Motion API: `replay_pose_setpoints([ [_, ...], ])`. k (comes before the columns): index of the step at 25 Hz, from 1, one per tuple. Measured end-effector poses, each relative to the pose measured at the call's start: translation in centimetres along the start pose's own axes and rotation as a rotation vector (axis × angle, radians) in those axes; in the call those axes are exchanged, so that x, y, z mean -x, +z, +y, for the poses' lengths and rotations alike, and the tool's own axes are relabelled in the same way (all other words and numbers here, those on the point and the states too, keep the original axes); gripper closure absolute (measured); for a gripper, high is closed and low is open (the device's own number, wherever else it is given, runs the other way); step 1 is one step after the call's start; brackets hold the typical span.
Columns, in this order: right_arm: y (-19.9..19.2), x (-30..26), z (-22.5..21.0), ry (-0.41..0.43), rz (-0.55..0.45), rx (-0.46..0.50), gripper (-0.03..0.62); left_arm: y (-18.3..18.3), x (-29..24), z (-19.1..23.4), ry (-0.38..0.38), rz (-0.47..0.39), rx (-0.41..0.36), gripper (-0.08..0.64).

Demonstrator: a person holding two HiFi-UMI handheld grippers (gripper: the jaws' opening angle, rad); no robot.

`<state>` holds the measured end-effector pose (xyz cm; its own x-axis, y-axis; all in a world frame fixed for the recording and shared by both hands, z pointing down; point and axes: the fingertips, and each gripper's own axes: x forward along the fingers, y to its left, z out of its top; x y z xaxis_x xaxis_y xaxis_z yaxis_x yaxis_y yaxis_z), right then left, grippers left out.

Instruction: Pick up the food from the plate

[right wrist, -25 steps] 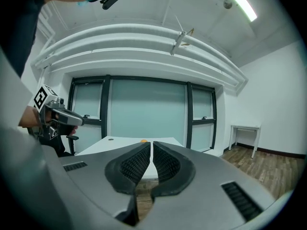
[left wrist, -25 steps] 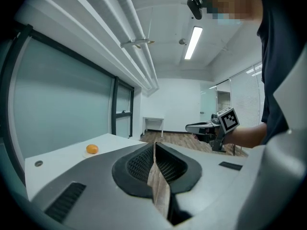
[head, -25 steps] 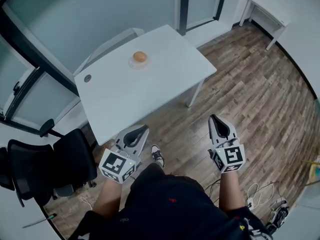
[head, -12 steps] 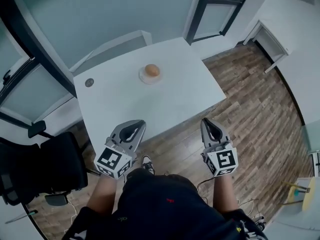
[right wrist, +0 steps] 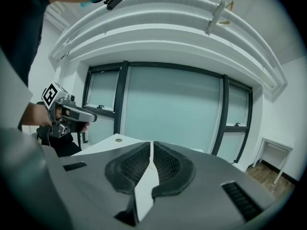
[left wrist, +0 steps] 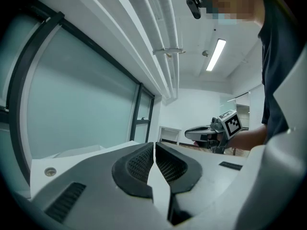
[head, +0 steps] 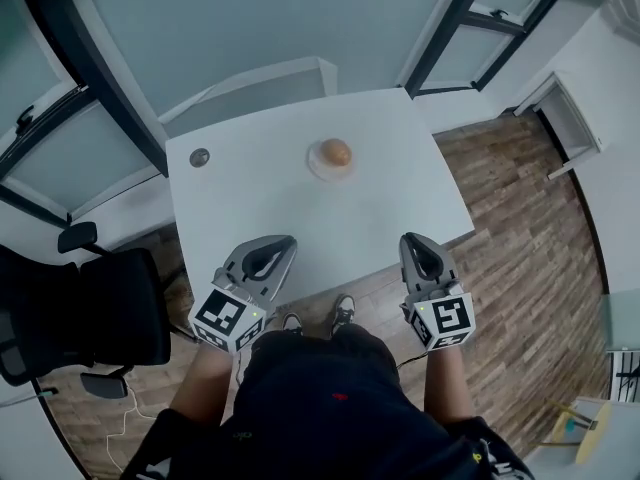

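Observation:
A round brown piece of food lies on a small pale plate toward the far side of a white table. My left gripper hovers over the table's near edge, jaws shut and empty, well short of the plate. My right gripper is level with it at the near right edge, also shut and empty. In the left gripper view the shut jaws point across the tabletop, and the right gripper shows to the side. The right gripper view shows its shut jaws and the left gripper. Neither gripper view shows the plate.
A small round disc sits at the table's far left corner. A black office chair stands left of the table. Glass partitions with dark frames run behind it. A small white side table stands at the far right on the wood floor.
The person has walked up to the table. Both grippers, earlier over the floor, now reach its near edge, and the plate sits closer and more central. Both stay shut.

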<state>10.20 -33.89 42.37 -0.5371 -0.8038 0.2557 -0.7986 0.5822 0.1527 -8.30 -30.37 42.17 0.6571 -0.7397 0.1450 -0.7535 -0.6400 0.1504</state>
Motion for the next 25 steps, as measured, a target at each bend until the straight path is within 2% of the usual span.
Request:
replay_pose_setpoints([
  [4,0.3,-4.0,-1.8,0.078,-0.015,-0.013,0.557,0.4,-1.8,2.0,0.068,0.002,-0.001,0.529],
  [10,0.8,-11.3,-5.2,0.234,-0.034,-0.008,0.557,1.7,-5.5,5.2,0.228,-0.009,0.019,0.529],
  [15,-0.9,-17.1,-8.3,0.319,0.009,0.007,0.555,1.6,-9.1,6.7,0.331,0.017,0.051,0.529],
  [16,-1.4,-18.5,-8.5,0.33,0.021,0.026,0.544,1.4,-9.3,7.0,0.353,0.023,0.063,0.529],
  [19,-3.8,-22.7,-8.5,0.373,0.087,0.058,0.391,0.1,-9.3,7.8,0.421,0.054,0.109,0.529],
  [25,-10.2,-30.8,-7.8,0.402,0.241,0.039,0.277,-2.7,-7.8,9.4,0.557,0.117,0.171,0.529],
])
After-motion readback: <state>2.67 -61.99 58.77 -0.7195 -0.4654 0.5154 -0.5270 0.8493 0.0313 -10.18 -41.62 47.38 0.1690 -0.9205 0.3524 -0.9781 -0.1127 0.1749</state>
